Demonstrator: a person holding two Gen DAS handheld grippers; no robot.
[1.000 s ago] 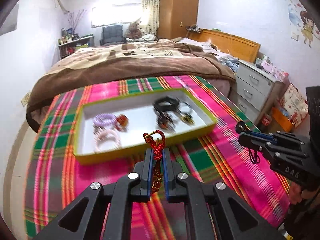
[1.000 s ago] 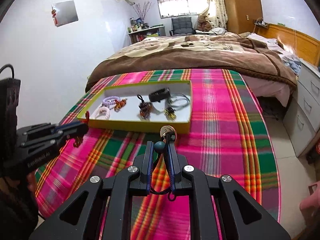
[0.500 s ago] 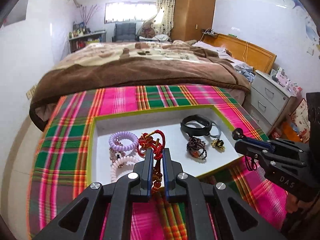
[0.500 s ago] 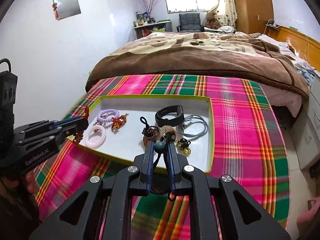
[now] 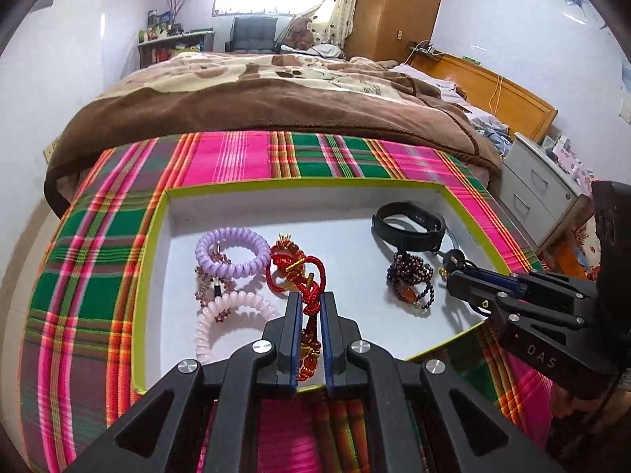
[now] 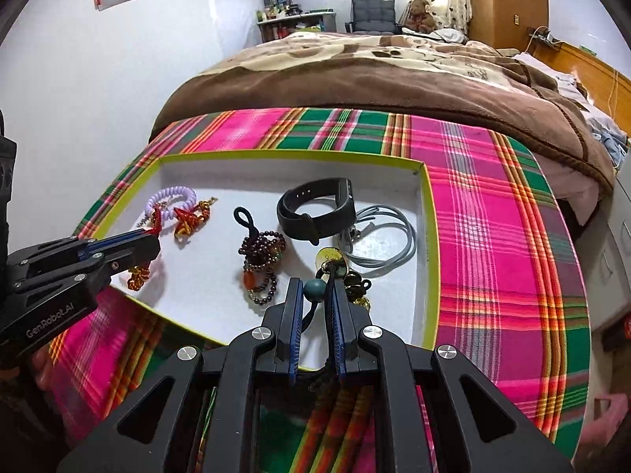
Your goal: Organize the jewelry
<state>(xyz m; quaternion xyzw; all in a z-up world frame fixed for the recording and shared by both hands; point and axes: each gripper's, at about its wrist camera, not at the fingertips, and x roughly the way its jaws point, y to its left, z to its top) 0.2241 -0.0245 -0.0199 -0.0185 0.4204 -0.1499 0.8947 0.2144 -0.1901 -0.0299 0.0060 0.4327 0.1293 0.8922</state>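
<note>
- Left wrist view: the left gripper (image 5: 308,307) has its jaws clamped on a red knotted cord charm (image 5: 301,280), which hangs over the near part of the white tray (image 5: 307,197).
- In the tray's left part lie a purple coil band (image 5: 230,250) and a pink coil band (image 5: 232,317), the pink one nearer the camera; a black wristband (image 5: 410,228) and a dark bead bracelet (image 5: 412,282) lie to the right.
- The right gripper (image 5: 453,272) reaches in over the tray's right edge.
- Right wrist view: the right gripper (image 6: 317,295) has its jaws pinched on a black cord with a teal bead (image 6: 314,288), above the tray (image 6: 430,236) near a grey cord loop (image 6: 384,236).
- The tray sits on a plaid cloth (image 6: 493,216).
</note>
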